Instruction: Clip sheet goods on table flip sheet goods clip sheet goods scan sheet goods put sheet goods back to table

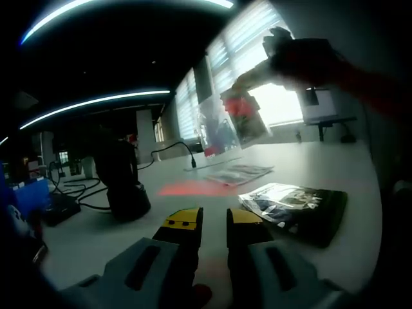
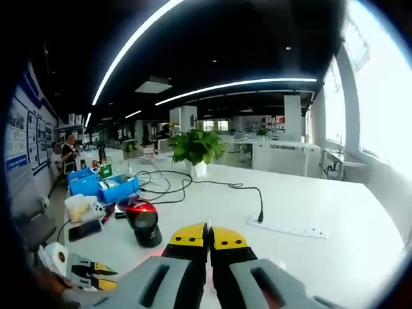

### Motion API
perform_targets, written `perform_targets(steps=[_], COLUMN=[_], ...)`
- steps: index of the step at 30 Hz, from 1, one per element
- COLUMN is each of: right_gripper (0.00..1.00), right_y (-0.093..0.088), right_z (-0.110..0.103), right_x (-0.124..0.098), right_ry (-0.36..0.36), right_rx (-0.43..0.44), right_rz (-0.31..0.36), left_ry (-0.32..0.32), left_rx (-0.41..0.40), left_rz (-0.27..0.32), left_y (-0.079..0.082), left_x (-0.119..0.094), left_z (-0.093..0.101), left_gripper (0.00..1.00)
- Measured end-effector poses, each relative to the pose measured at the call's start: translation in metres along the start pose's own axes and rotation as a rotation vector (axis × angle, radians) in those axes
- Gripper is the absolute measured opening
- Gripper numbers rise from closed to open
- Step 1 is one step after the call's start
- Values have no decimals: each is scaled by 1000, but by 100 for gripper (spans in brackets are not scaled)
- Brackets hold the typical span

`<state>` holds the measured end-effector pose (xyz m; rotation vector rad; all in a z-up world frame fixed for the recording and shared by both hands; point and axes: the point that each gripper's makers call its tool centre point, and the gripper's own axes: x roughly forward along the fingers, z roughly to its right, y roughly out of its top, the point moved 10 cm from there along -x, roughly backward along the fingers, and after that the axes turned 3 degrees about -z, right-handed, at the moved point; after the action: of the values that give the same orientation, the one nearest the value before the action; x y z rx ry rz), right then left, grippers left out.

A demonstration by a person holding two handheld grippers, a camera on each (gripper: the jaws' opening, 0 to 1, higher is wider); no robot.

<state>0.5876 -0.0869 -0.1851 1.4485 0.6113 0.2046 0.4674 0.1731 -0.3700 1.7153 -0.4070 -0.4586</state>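
A person working with two hand-held tools lifts a clear plastic packet with red print point(image 1: 237, 122) well above the white tabletop point(image 1: 335, 161), over the black dome-shaped barcode scanner point(image 1: 122, 183). The right tool point(image 1: 296, 55), seen in the left gripper view, grips the packet by its upper edge, so the sheet hangs with its long axis pointing down toward the red glow point(image 1: 190, 188) the scanner casts on the tabletop. In the right gripper view, that tool's yellow-tipped jaws are pressed together, the scanner point(image 2: 143, 222) below and left of them. The left tool point(image 1: 214, 222) sits low beside the scanner, jaws apart and holding nothing. A dark glossy packet point(image 1: 296, 209) lies right of it. The right hand looks nearer for the scan.
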Motion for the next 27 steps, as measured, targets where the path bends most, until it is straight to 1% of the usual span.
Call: perform_targets(steps=[6, 12, 14, 19, 27], right_gripper=[0, 0, 0, 0, 0], right_y=[-3, -9, -10, -15, -15], right_z=[-5, -10, -11, -15, -16], right_x=[14, 28, 30, 35, 39], right_ry=[-56, -82, -89, -103, -135], right_rx=[18, 60, 58, 97, 92], right_rz=[21, 42, 44, 64, 80], left_ry=[0, 3, 4, 6, 10], left_rx=[-2, 2, 4, 9, 20], left_rz=[-1, -3, -4, -7, -16], left_y=[0, 0, 0, -1, -1], left_x=[0, 0, 0, 0, 1], left_z=[-1, -1, -1, -1, 0], left_gripper=[7, 7, 8, 8, 8])
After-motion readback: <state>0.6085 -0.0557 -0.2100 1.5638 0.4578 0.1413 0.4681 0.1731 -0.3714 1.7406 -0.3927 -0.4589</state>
